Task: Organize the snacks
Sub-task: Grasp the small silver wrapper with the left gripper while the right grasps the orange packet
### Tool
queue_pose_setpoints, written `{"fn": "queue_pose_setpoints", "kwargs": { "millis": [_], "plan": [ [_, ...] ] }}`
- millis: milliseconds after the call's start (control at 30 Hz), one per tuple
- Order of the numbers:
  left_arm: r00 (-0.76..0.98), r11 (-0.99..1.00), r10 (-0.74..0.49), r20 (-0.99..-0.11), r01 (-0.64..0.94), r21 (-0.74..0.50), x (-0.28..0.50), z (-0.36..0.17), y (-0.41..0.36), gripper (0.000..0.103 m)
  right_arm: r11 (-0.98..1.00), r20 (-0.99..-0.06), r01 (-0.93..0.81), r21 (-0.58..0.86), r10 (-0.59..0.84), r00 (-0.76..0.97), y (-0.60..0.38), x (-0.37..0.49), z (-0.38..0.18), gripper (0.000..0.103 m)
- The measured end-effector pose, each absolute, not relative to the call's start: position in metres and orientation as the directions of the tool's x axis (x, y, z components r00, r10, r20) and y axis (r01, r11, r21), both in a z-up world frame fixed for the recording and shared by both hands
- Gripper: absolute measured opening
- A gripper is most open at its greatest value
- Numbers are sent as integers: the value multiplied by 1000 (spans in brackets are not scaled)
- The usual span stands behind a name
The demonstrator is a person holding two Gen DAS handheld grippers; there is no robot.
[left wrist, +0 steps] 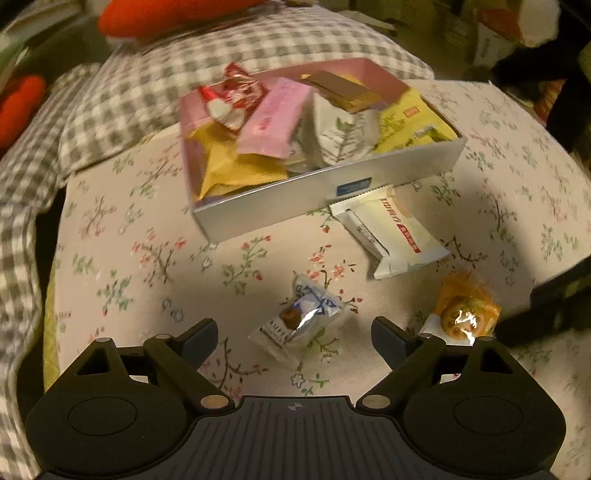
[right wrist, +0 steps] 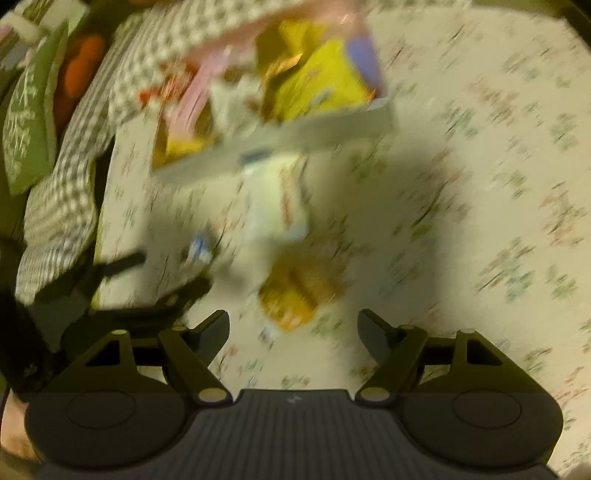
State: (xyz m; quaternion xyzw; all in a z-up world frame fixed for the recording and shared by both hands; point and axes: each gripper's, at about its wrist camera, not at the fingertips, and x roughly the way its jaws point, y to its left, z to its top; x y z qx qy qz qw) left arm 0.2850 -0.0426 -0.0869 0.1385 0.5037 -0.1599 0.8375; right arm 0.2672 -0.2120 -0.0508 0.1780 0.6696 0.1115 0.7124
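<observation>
Surface: a floral-print cloth (left wrist: 155, 236) in pale cream with small pink and green sprigs, filling mid-frame. Upper left: grey-and-white gingham bedding (left wrist: 122, 85), with an orange cushion (left wrist: 166, 14) at the top edge. A green patterned pillow (right wrist: 29, 122) at far left. Lighting dim, warm; broad shadows cross the cloth.

Dim, warm yellowish light. A broad soft shadow darkens the floral cloth (left wrist: 122, 236) below the snack box (left wrist: 325, 184). Glare glints on foil wrappers. The right wrist view is heavily motion-blurred (edges bowed by fisheye).
</observation>
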Motion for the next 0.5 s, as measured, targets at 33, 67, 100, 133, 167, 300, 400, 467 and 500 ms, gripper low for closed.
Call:
{"fn": "queue_pose_setpoints", "kwargs": {
  "millis": [33, 67, 100, 133, 167, 300, 400, 467, 500],
  "plan": [
    [444, 906, -127, -887, 416, 79, 285, -88, -44, 87, 911, -914, 74, 406, 402, 62, -207, 266, -54, 69],
    [445, 904, -128, -886, 420, 81, 286, -89, -45, 85, 909, -912, 74, 410, 408, 48, -203, 265, -57, 68],
    [446, 905, -128, -886, 418, 79, 287, -90, -44, 80, 906, -909, 79, 416, 414, 36, -201, 264, -59, 66],
    [442, 908, -129, -888, 412, 73, 289, -91, -43, 72, 900, -905, 90, 426, 425, 31, -199, 264, -61, 65],
    [434, 913, -130, -891, 403, 62, 292, -93, -41, 67, 893, -899, 99, 439, 437, 35, -198, 265, -62, 63],
    [417, 930, -118, -901, 365, 47, 300, -98, -33, 40, 899, -908, 124, 419, 413, 70, -194, 267, -65, 58],
    [414, 935, -115, -903, 352, 42, 303, -101, -29, 30, 916, -927, 149, 374, 366, 78, -190, 269, -73, 46],
    [413, 939, -126, -902, 342, 25, 305, -100, -26, 23, 924, -936, 156, 350, 341, 84, -188, 270, -77, 38],
    [412, 942, -136, -901, 336, 11, 306, -99, -25, 22, 927, -939, 152, 342, 331, 90, -187, 270, -78, 31]
  ]
}}
